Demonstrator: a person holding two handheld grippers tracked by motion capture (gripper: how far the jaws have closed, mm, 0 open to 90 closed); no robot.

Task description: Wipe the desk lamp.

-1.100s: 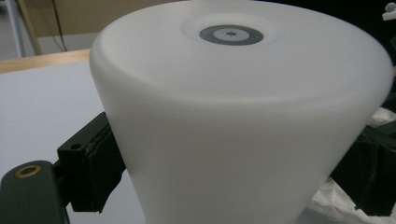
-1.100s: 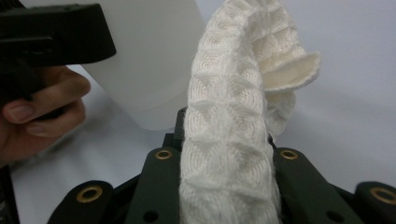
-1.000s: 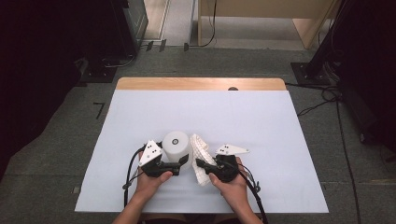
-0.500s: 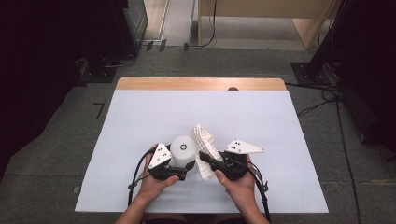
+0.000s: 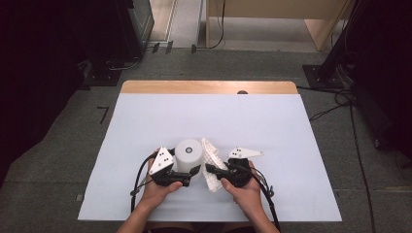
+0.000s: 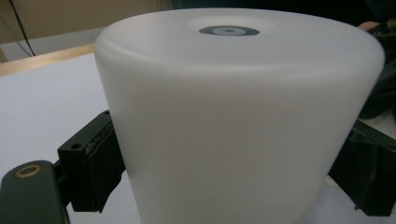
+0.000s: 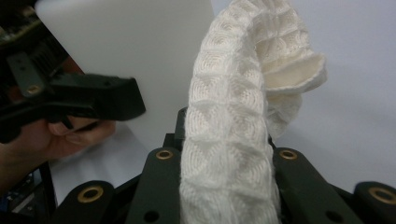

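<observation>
A frosted white cylinder [image 5: 188, 154] stands upright on the white table sheet [image 5: 209, 116], near the front edge. My left gripper [image 5: 190, 171] is shut on its lower part. In the left gripper view the cylinder [image 6: 233, 116] sits between both pads [image 6: 100, 168]. My right gripper [image 5: 212, 172] is shut on a white waffle-weave cloth [image 5: 210, 156], which rises and curls over just right of the cylinder. In the right gripper view the cloth [image 7: 233, 116] comes up from between the jaws of my right gripper [image 7: 224, 163]. Behind it are the cylinder [image 7: 140, 42] and the left gripper [image 7: 93, 100].
The wooden back edge of the table [image 5: 209, 87] has a small dark hole [image 5: 242, 91]. Cables [image 5: 141, 179] trail from both grippers toward the front edge. Dark equipment and cables stand on the floor around the table.
My right gripper went a little to the right with the cloth, then came back toward the cylinder. The left grip on the cylinder has held.
</observation>
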